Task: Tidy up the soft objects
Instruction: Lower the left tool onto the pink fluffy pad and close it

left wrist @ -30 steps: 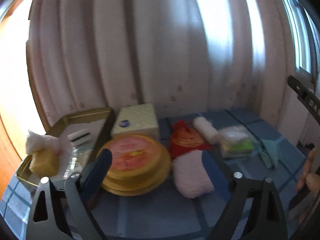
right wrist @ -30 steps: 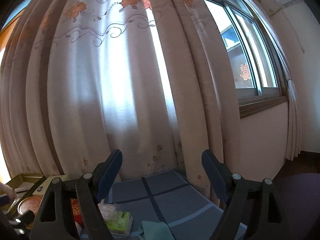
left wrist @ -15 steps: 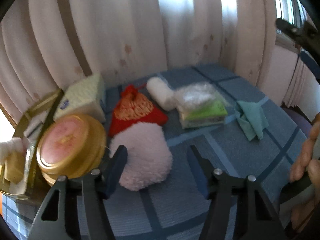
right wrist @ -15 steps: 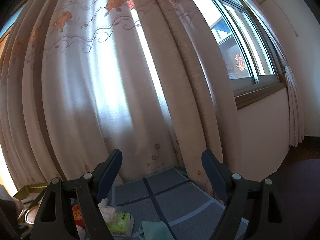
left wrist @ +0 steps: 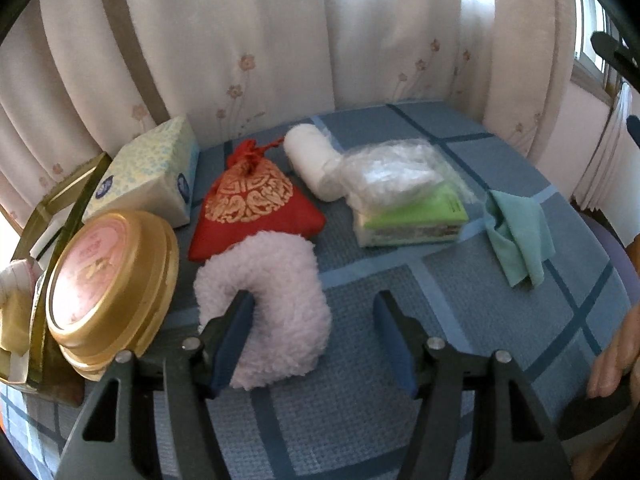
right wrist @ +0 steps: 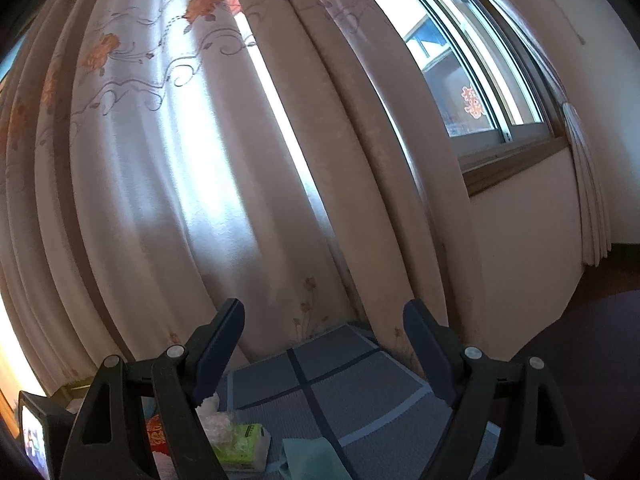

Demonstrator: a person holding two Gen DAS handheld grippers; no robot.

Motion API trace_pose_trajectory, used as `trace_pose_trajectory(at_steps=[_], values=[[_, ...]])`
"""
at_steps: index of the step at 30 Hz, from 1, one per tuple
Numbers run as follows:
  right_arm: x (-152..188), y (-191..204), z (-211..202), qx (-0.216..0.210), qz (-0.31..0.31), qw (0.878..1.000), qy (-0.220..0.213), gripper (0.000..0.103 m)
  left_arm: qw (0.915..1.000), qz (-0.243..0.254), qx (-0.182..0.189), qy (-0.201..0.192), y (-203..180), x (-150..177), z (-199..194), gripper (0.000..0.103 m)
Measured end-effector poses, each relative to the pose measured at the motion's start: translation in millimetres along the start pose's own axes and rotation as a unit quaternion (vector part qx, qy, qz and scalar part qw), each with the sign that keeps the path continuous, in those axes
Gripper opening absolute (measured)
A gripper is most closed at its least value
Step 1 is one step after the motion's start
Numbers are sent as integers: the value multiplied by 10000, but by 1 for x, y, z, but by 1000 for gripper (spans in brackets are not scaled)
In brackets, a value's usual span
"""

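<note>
Curtains back a blue checked table (left wrist: 500, 320). Just right of the gold tin (left wrist: 108, 280) lies the fluffy pad (left wrist: 276, 296), light, squashy and unlikely to slip. Left tool (left wrist: 314, 320) is closing, one pad dented into the fluff's left edge, the other clear; gripping across its thick middle looks best. Right tool (right wrist: 324, 332) gapes empty.

curtain (left wrist: 248, 40) behind table | window (right wrist: 472, 76) right | gold tin (left wrist: 108, 280) beside tissue box (left wrist: 148, 172), gold tray (left wrist: 52, 208)
</note>
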State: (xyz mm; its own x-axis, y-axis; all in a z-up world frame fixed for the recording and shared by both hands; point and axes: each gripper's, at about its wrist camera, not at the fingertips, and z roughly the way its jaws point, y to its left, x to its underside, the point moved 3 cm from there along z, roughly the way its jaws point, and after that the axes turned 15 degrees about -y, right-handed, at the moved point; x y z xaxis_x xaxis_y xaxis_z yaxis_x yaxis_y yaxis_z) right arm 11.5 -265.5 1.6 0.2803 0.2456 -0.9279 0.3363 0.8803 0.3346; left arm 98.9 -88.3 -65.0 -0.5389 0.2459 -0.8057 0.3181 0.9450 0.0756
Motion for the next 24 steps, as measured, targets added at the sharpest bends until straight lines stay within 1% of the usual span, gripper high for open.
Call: trace_pose_trajectory(at_steps=[2,4,7,9,10,12,15,18,19,20,21,22,23,24], values=[[1,-2,1,14,51,10000,42,84,9999,-58,118,-14,0,0,0,45],[1,-5,2,50,104,9999,70,84,9997,-191,165,-57,5,-1,-2,38],[1,-7,2,103,142,9998,65,84,9961,-577,628,-222,12,-1,-10,19],[2,-7,2,118,140,9998,66,84,9925,-768,900,-312,16,1,-15,18],[2,-7,2,120,137,9998,70,83,9904,-845,1036,-363,17,1,-19,14],[2,-8,2,126,136,9998,76,84,9870,-934,1205,-508,19,2,-27,14],[2,-8,2,138,157,9998,59,83,9874,-857,1161,-653,20,4,-36,14],[2,-9,1,135,166,9998,49,83,9882,-859,1115,-605,20,0,-36,18],[2,-9,1,131,169,9998,46,83,9896,-810,1041,-577,19,-3,-35,25],[2,-9,0,132,173,9998,35,83,9902,-789,996,-581,19,-5,-36,37],[2,-9,0,132,183,9997,30,83,9903,-793,952,-621,19,-7,-37,45],[2,-10,1,131,200,9997,34,83,9903,-818,900,-669,21,-9,-37,58],[2,-11,1,127,213,9997,42,83,9910,-842,784,-677,23,-11,-37,65],[2,-12,2,128,233,9996,64,83,9921,-861,688,-604,24,-12,-34,65]])
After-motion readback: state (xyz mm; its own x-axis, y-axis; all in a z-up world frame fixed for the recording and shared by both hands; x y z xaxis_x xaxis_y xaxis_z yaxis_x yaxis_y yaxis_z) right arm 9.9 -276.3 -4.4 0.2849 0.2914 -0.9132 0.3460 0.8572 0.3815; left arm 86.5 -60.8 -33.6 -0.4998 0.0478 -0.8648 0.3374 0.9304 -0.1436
